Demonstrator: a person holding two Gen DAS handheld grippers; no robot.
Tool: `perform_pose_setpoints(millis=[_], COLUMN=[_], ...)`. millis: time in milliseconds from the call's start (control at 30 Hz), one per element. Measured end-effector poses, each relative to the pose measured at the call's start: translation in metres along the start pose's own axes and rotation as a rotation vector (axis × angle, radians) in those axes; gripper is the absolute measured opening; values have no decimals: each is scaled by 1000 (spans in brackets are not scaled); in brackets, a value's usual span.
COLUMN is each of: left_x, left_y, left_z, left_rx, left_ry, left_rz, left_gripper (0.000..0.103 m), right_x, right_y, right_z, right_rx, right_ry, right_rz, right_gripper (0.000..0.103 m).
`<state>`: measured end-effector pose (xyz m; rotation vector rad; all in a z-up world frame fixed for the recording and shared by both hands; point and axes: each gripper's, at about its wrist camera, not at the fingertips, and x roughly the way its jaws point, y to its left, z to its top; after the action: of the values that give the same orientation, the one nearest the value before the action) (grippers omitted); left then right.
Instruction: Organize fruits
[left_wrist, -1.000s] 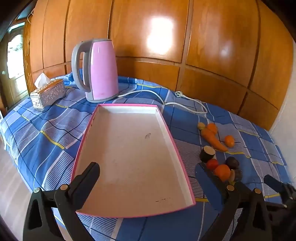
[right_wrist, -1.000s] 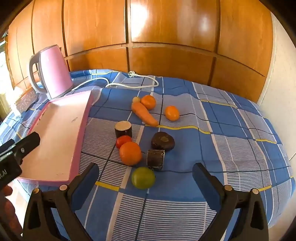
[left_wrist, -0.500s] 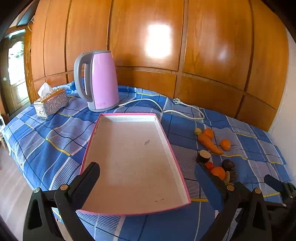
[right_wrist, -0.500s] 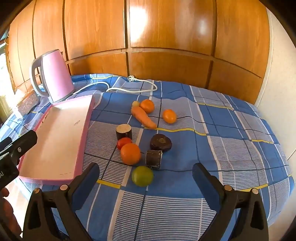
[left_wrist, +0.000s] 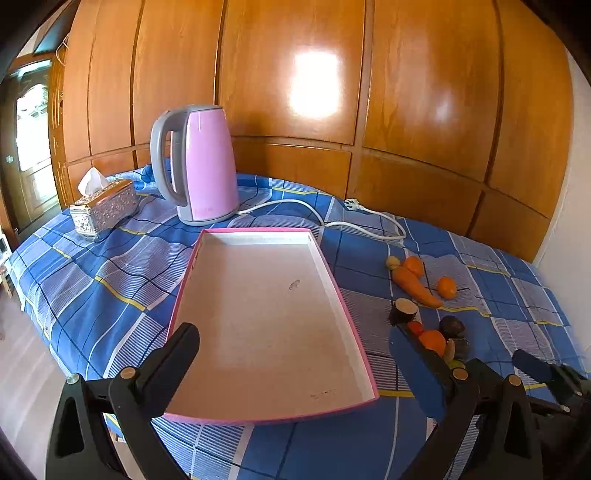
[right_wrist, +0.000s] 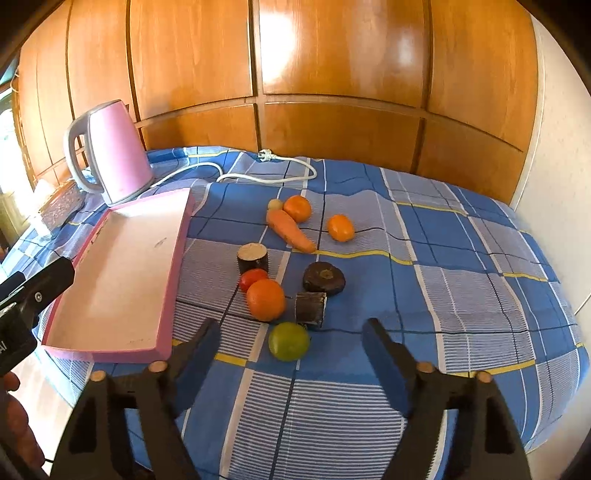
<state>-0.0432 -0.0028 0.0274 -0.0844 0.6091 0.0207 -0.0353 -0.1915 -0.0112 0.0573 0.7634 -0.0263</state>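
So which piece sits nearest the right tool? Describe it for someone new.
On the blue checked tablecloth, right of the pink-rimmed shallow tray, lies a cluster of produce. At its near edge sits a round green fruit, the only green piece.

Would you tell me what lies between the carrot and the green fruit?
In the right wrist view: a cut dark root piece, a tomato and an orange.

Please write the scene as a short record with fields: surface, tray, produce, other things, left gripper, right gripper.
surface: blue checked cloth
tray: pink tray, nothing in it
produce: on the cloth beside the tray; green tomato nearest, orange, carrot, dark cut pieces
other things: pink kettle, white cord, tissue box
left gripper: open, over the tray's near end
right gripper: jaws just closing, not touching the green tomato
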Motion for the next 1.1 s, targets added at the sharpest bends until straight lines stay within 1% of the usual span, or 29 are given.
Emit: perform_pose_setpoints(millis=[100,433,767,1100], left_x=[0,9,25,41], left_y=[-1,-4,-7,-7], left_z=[-1,-1,-5,-8], left_rx=[1,-1,10,20], left_ry=[3,31,79,123], left_rz=[-1,-10,-11,-12], left_gripper=[103,103,103,103], right_x=[2,5,19,32], right_y=[-2,-8,-16,-21], right_z=[-1,-2,-6,-11], right_rx=[16,36,50,62], right_ry=[17,34,70,94], right_rz=[11,28,20,43], right_gripper=[66,65,65,64])
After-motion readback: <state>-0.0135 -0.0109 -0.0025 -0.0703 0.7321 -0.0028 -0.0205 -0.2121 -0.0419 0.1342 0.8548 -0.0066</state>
